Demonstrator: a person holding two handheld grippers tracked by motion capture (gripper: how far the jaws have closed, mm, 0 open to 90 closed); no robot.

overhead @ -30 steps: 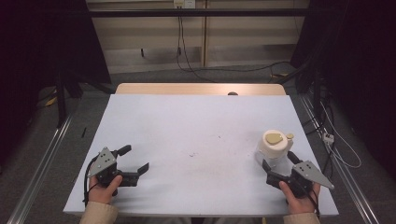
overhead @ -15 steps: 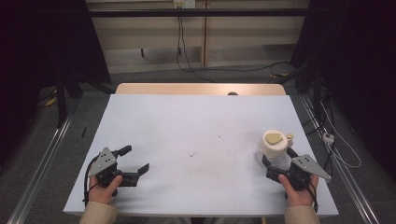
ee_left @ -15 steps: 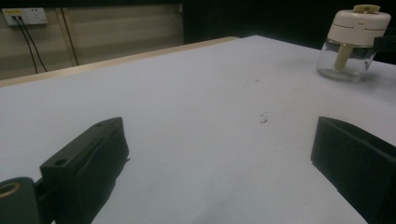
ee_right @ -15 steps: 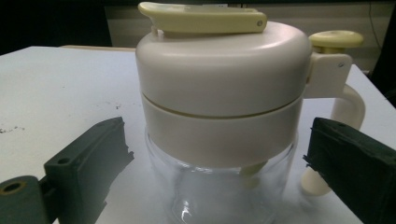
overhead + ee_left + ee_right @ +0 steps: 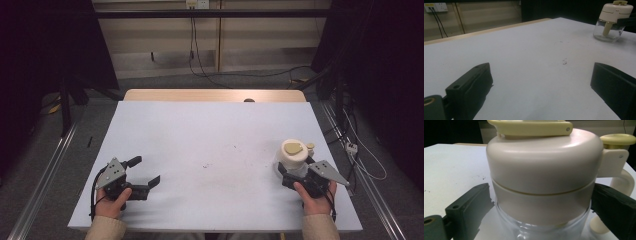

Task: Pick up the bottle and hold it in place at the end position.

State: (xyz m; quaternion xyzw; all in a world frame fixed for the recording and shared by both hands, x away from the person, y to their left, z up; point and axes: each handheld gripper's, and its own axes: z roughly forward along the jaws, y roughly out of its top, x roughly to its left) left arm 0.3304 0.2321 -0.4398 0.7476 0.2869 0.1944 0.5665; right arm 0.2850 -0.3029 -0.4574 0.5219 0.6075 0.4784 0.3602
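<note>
We find no text, label, brand, number or sign that can be read in any of the views. The cream lid of the glass jar [image 5: 544,170], large in the middle of the right gripper view, is plain, and so is its glass body. The wall socket [image 5: 435,7] at the upper left of the left gripper view carries no marking we can make out. The dark specks on the counter [image 5: 200,145] at the centre of the high view are scuffs, not writing.
</note>
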